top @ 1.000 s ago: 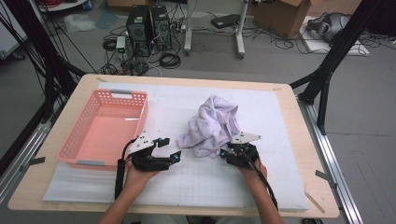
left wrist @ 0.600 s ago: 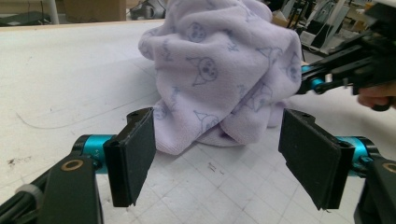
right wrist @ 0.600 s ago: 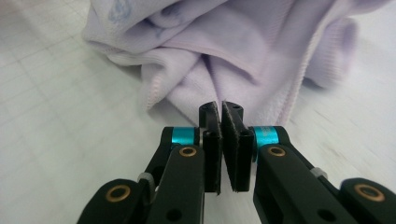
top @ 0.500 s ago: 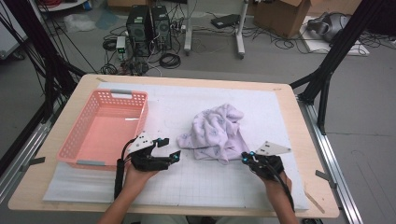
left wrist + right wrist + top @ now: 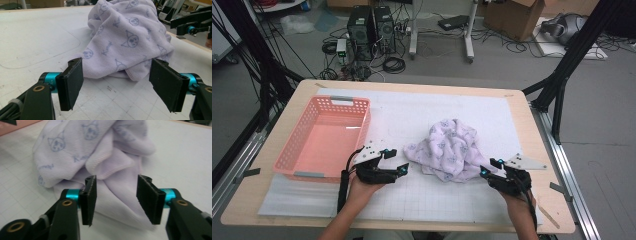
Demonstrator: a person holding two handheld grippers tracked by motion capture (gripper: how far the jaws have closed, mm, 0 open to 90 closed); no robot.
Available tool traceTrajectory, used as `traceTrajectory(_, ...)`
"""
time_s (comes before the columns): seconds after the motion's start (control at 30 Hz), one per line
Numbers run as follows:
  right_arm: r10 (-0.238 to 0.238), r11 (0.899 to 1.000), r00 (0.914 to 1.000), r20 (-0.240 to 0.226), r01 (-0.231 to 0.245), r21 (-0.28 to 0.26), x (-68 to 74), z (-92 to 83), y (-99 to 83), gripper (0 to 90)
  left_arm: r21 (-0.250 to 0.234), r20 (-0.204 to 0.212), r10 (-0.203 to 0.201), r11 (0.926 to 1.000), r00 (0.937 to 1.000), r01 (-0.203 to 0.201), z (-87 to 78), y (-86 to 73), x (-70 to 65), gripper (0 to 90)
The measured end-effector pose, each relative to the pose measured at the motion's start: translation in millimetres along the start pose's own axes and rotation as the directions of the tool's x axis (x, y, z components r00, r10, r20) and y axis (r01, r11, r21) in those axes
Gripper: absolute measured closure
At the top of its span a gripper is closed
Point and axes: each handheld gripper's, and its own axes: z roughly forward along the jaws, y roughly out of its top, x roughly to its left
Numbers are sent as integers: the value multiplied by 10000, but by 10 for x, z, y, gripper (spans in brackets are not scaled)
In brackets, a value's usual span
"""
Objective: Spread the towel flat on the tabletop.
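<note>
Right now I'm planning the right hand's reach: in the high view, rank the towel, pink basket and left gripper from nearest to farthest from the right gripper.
1. Towel, just left of the right gripper.
2. Left gripper, across the mat.
3. Pink basket, far left.

1. Top of the lilac towel (image 5: pixel 125 37) cut off by the upper edge in the left gripper view.
2. Underside folds hidden beneath the towel's own heap.
3. Far end blurred, upper frame of the right gripper view.
4. Right gripper (image 5: pixel 497 177) cable lost past the bottom edge, high view.
</note>
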Motion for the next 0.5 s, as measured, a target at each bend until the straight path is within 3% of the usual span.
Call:
traceTrajectory(0.2,-144,9997,9997,-184,141,-185,87,344,193,311,39,-38,-64,10000,10000,64,16,-9,-9,277)
traceTrajectory(0.27,-19,9998,9997,-232,14,-195,90,481,275,300,86,-28,-44,10000,10000,44,26,-13,-14,276)
traceTrajectory(0.3,-11,10000,9996,-272,13,75,91,579,306,317,108,7,-50,9999,10000,50,26,-14,-16,277)
traceTrajectory(0.33,49,9995,9992,-394,-36,320,99,628,316,413,111,15,-52,9999,10000,51,27,-17,-17,277)
traceTrajectory(0.37,-95,9981,9970,-767,142,606,99,680,320,598,124,27,-43,9999,10000,43,25,-19,-15,276)
traceTrajectory(0.4,-253,9964,9942,-1050,336,781,115,704,315,696,120,35,-40,9999,10000,39,23,-21,-13,277)
traceTrajectory(0.43,-272,9961,9936,-1097,361,803,126,694,314,757,122,17,-49,9999,10000,48,18,-22,-10,276)
traceTrajectory(0.5,-378,9969,9910,-1286,464,641,153,596,308,776,95,-10,-83,9999,10000,83,6,-23,-5,277)
